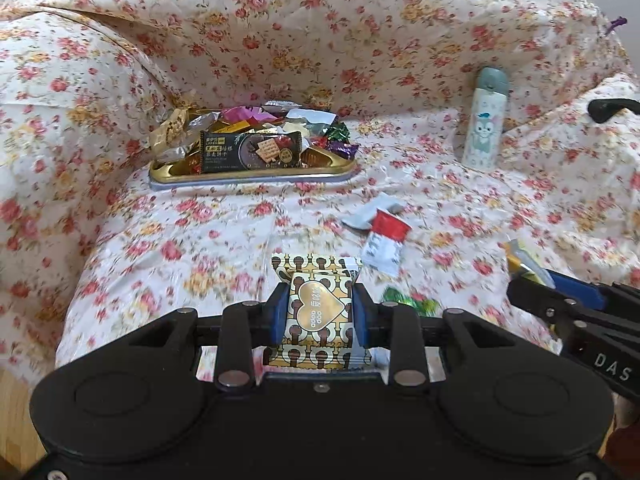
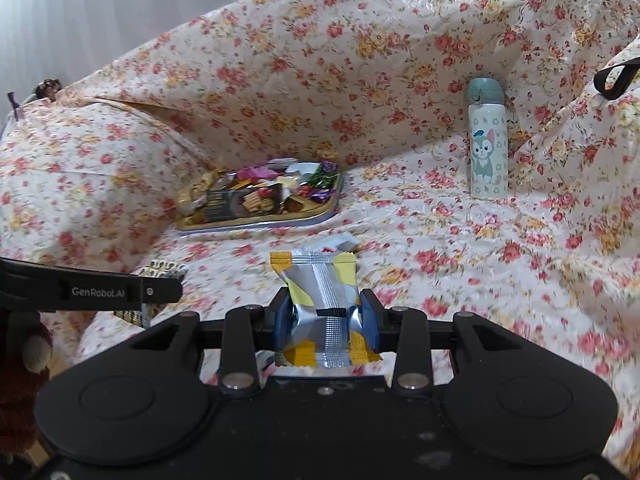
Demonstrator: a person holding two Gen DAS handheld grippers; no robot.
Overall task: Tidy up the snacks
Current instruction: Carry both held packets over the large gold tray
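Note:
My left gripper [image 1: 320,312] is shut on a gold-and-white patterned snack packet [image 1: 318,304] with a heart on it, held above the flowered cloth. My right gripper [image 2: 326,318] is shut on a silver-and-yellow snack packet [image 2: 322,300], seam side up. A gold tray [image 1: 256,174] heaped with wrapped snacks, a dark cracker pack [image 1: 250,151] in front, lies at the back left; in the right wrist view the tray [image 2: 256,222] sits left of centre. Loose on the cloth lie a red-and-white sachet [image 1: 384,242], a grey wrapper [image 1: 372,210] and a green candy [image 1: 408,304].
A pale cartoon-cat bottle [image 1: 482,118] stands upright at the back right, also visible from the right wrist as the bottle [image 2: 488,140]. The flowered cloth [image 2: 460,248] rises into folds behind and at both sides. A black strap loop [image 2: 614,78] lies at the far right.

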